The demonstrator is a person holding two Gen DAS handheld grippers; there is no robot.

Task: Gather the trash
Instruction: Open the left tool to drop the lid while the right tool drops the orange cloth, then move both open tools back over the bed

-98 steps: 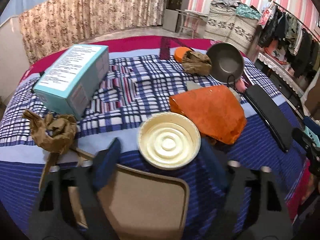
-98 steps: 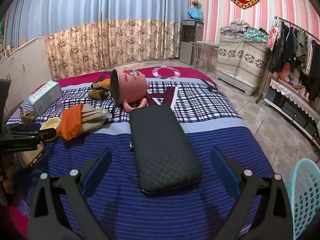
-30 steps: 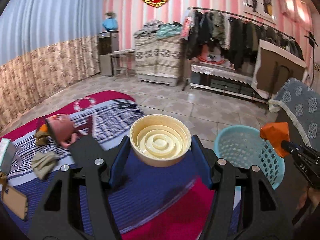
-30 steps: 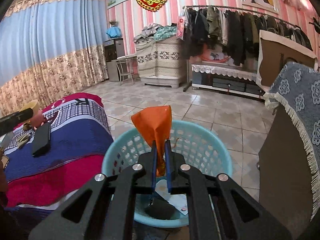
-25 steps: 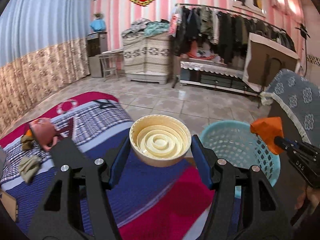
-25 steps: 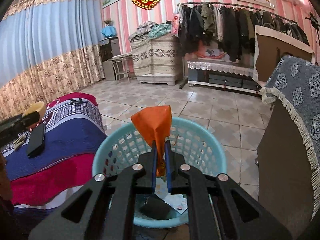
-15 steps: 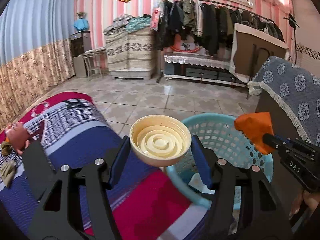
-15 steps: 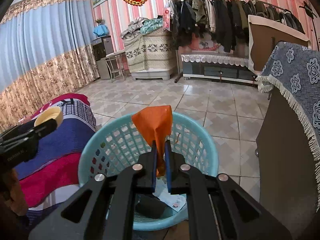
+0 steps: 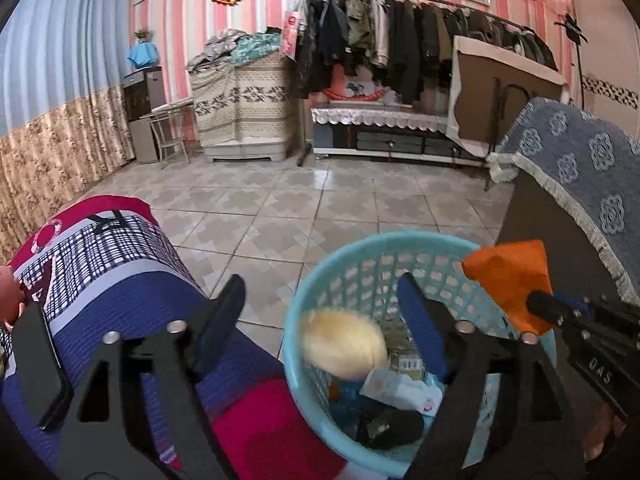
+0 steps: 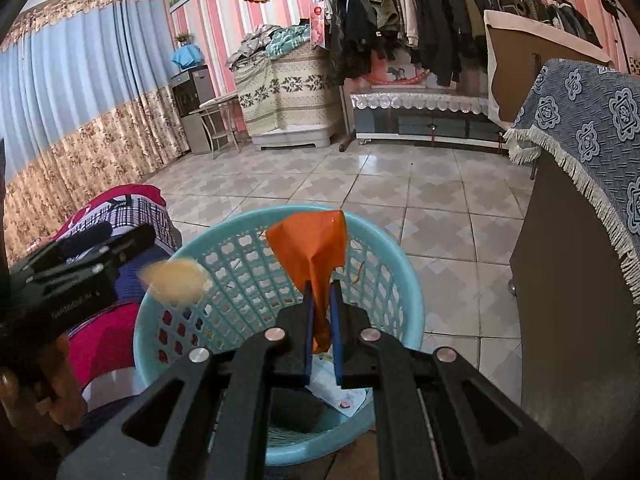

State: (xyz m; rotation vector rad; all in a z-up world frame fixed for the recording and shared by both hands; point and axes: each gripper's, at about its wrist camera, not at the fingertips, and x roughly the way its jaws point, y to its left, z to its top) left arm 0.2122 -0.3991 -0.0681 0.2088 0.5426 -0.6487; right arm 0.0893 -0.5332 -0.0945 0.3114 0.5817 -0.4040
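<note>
1. The cream bowl is loose in the air, blurred, inside the rim of the turquoise basket; no pad touches it.
2. From the right wrist view the same bowl shows as a pale smear over the basket's left side, just beside the tip of the left gripper.
3. The left gripper has its jaws standing wide apart; they have just been opening, with the bowl between and below the two fingers, clear of both.
4. The right gripper has its jaws nearly together, clamped on the lower end of the orange wrapper, which stands up from the pads above the basket's opening.
5. In the left wrist view the orange wrapper sits over the basket's right rim, pinched by the right gripper.
6. Down in the basket lie a white printed packet and a dark lump.
7. The basket stands on the tiled floor, touching the bed with its blue, checked and red cover.
8. A black flat case lies on the bed at the left.
</note>
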